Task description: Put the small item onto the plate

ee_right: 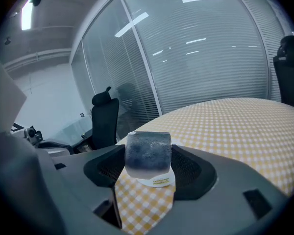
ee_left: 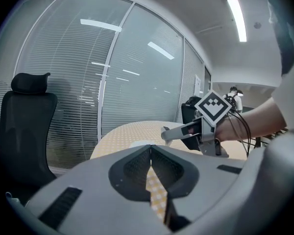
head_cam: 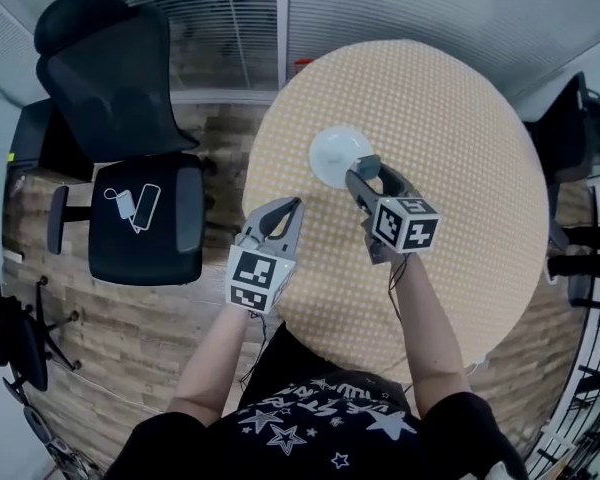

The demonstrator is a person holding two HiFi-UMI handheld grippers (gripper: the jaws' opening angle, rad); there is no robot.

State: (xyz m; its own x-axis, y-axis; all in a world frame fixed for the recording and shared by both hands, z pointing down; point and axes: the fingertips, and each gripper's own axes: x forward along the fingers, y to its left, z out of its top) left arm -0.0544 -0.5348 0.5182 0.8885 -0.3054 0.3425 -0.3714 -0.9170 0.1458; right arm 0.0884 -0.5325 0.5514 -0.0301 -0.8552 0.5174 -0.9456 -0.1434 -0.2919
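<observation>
The right gripper [head_cam: 368, 171] is clamped on the small item [ee_right: 148, 154], a stubby grey piece with a white labelled base, which fills the gap between the two dark pads. In the head view it is held above the near right edge of the white plate [head_cam: 335, 153]; whether it touches the plate cannot be told. The left gripper [ee_left: 150, 153] has its jaws pressed together with nothing between them. It hangs to the left of the right gripper and nearer the person, over the near left edge of the round table [head_cam: 460, 118], and it is pointed toward the plate. The table is covered with a yellow and white checked cloth. To the left of the table stands a black office chair [head_cam: 130, 98] on a wood-patterned floor [head_cam: 130, 338], with a white charger and cable [head_cam: 132, 206] lying on its seat. Another dark chair [head_cam: 580, 128] stands at the far right. Beyond the table runs a glass wall with closed blinds [ee_left: 132, 67].
</observation>
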